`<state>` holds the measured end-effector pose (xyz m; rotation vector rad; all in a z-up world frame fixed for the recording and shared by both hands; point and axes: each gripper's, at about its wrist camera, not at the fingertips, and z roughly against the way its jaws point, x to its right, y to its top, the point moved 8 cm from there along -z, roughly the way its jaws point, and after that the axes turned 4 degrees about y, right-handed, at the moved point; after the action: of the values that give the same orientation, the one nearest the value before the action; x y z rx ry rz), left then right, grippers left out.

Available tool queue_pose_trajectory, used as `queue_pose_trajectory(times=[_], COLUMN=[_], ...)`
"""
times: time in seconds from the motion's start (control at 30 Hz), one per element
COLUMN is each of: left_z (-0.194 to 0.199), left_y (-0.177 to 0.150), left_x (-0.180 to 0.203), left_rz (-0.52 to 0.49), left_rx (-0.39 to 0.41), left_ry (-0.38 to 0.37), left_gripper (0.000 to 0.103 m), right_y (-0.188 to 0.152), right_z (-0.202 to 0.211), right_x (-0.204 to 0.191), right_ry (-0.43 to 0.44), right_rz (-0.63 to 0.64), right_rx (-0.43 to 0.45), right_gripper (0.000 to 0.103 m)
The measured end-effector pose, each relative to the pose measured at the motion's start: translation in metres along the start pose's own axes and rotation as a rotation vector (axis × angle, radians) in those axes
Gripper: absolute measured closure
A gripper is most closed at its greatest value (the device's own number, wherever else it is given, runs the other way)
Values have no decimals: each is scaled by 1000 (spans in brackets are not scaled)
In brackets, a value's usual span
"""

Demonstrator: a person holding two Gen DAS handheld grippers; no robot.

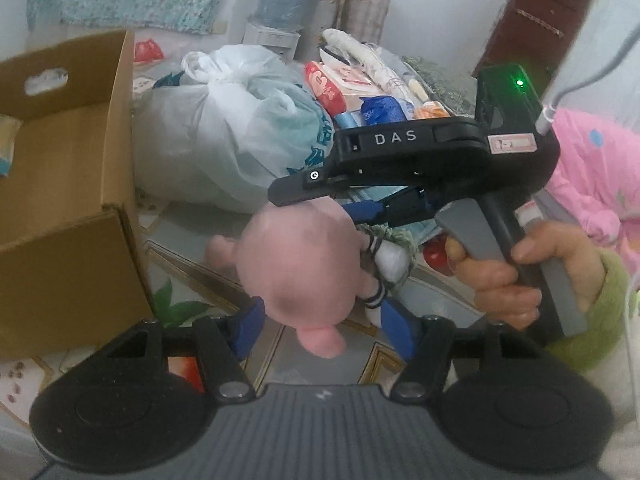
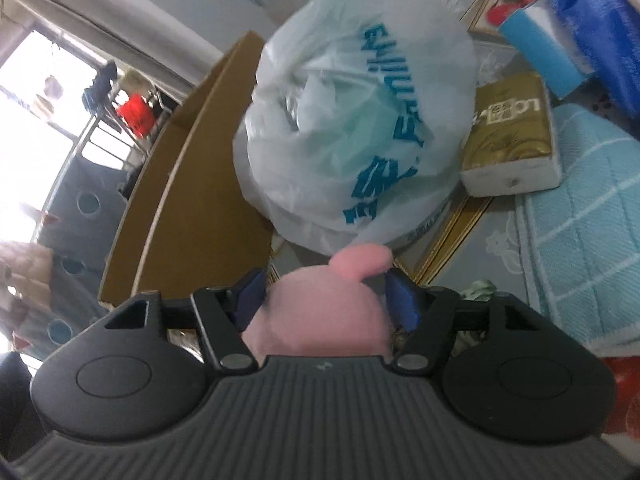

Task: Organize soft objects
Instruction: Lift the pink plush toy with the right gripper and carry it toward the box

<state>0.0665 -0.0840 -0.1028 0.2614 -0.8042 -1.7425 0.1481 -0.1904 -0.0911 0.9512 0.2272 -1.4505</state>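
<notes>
Right tool (image 2: 326, 300) grips the pink plush (image 1: 296, 264); left tool (image 1: 324, 330) brackets it loosely, part-open; plastic bag (image 1: 224, 128), cardboard box (image 1: 60, 200) alongside.

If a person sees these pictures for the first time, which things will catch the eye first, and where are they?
First comes the pink plush toy, in the middle of the left wrist view, between the blue fingers of the left gripper, with the right gripper reaching it from above. Behind it lies a knotted white plastic bag with blue print. An open cardboard box stands at the left.
</notes>
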Motion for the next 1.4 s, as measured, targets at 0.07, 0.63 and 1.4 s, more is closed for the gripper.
queue_pose_trajectory(times=[0.07, 0.63, 1.4], left_z=[-3, -3, -8], left_y=[1, 0, 2], left_x=[-1, -6, -1], left_rz=[3, 21, 2], left_rx=[15, 44, 66], left_ry=[11, 51, 26], left_gripper=[39, 40, 36], right_y=[0, -19, 13], right_z=[-2, 27, 70], right_x=[-3, -44, -40], right_ry=[-11, 44, -609], right_rz=[22, 129, 660], right_rx=[-12, 54, 249], right_gripper=[31, 56, 57])
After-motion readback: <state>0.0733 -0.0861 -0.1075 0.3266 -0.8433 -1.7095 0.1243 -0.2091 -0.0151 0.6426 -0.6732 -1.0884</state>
